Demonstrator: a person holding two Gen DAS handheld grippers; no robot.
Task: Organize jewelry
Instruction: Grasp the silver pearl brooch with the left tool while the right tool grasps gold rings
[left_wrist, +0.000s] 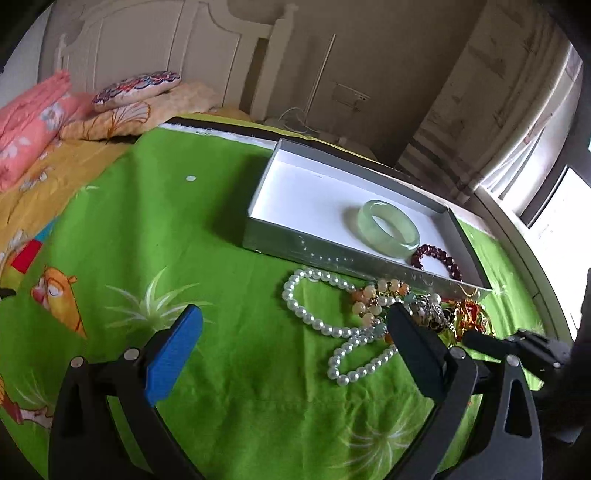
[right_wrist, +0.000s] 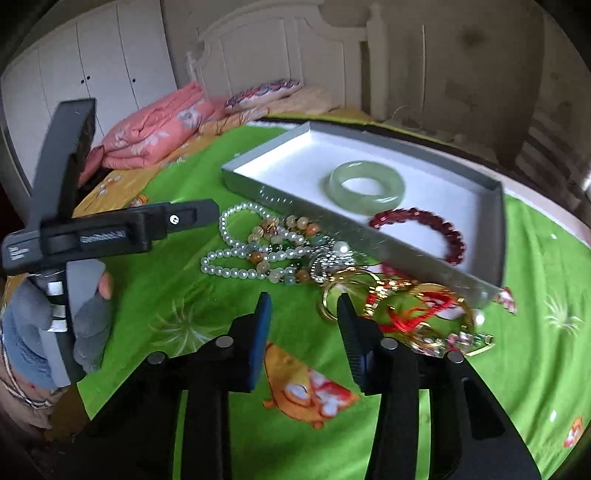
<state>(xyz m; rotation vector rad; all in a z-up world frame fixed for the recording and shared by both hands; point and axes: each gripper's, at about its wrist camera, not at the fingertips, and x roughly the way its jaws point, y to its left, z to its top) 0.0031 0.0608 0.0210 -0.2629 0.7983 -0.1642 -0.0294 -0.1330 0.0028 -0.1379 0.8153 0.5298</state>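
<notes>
I hold the right gripper (right_wrist: 303, 314) with its fingers partly apart and empty, low centre of its view, just short of the tangled gold and red bracelets (right_wrist: 406, 306). The left gripper (left_wrist: 295, 332) hangs wide open over the pearl strand (left_wrist: 317, 317). The jade bangle (right_wrist: 365, 184) and garnet bracelet (right_wrist: 424, 232) already lie in the grey box (right_wrist: 280, 192). Risk: pinching one loop could drag the whole knot along.
</notes>
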